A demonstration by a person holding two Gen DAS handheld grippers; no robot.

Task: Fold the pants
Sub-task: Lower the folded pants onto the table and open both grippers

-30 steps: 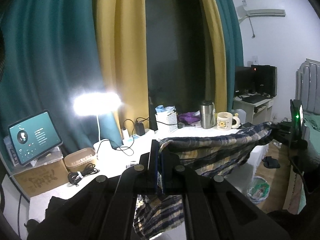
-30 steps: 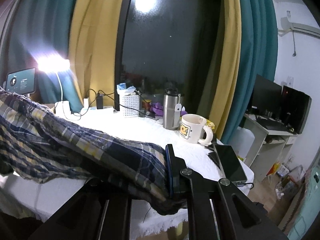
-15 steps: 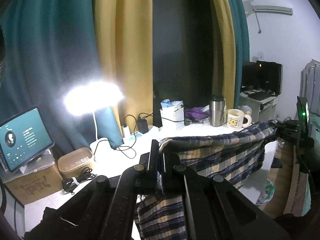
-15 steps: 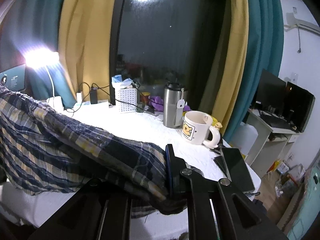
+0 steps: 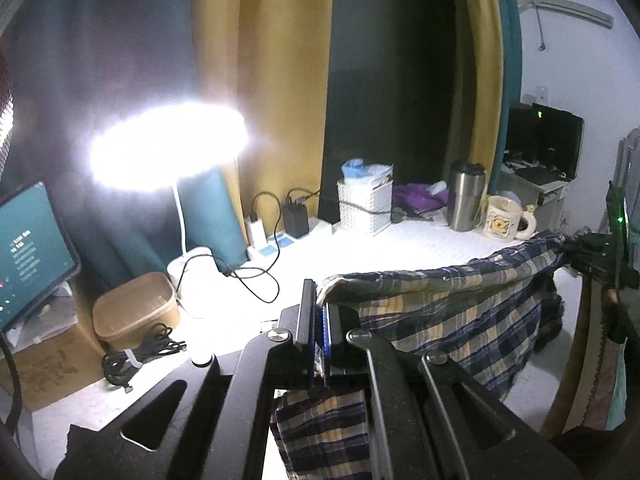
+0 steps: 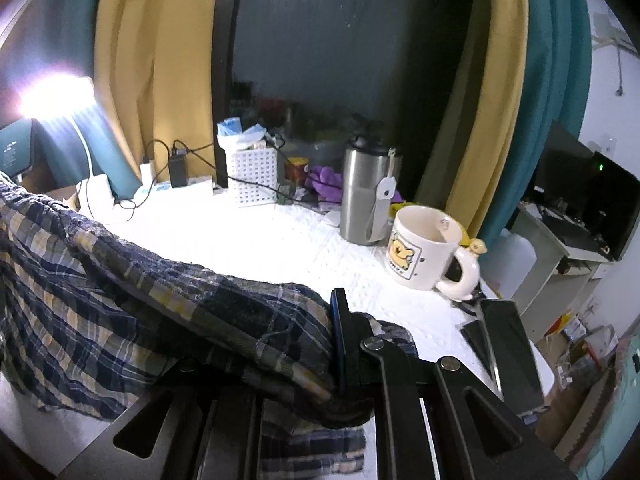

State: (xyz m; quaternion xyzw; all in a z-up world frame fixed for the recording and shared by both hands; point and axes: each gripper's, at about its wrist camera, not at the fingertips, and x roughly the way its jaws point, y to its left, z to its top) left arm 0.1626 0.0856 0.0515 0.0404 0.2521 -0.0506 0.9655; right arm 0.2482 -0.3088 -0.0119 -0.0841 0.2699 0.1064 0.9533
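Note:
Blue and yellow plaid pants [image 5: 452,312] hang stretched between my two grippers above a white-covered table [image 5: 384,248]. My left gripper [image 5: 318,300] is shut on one end of the cloth, which pokes out between its fingers and hangs below. In the left wrist view, my right gripper [image 5: 592,256] shows at the far right, clamped on the other end. In the right wrist view my right gripper [image 6: 338,312] is shut on a thick bunch of the pants [image 6: 120,292], which drape away to the left and cover its left finger.
Along the table's back stand a lit desk lamp [image 5: 168,148], chargers with cables [image 5: 280,220], a white basket [image 5: 364,208], a steel tumbler [image 6: 366,196] and a bear mug [image 6: 424,252]. A tablet [image 5: 28,252] and a brown box [image 5: 136,308] sit left; a phone [image 6: 508,348] lies right.
Both grippers have carried the stretched pants forward over the table and a little lower. The lamp, tumbler and mug now look nearer. Both grips have held.

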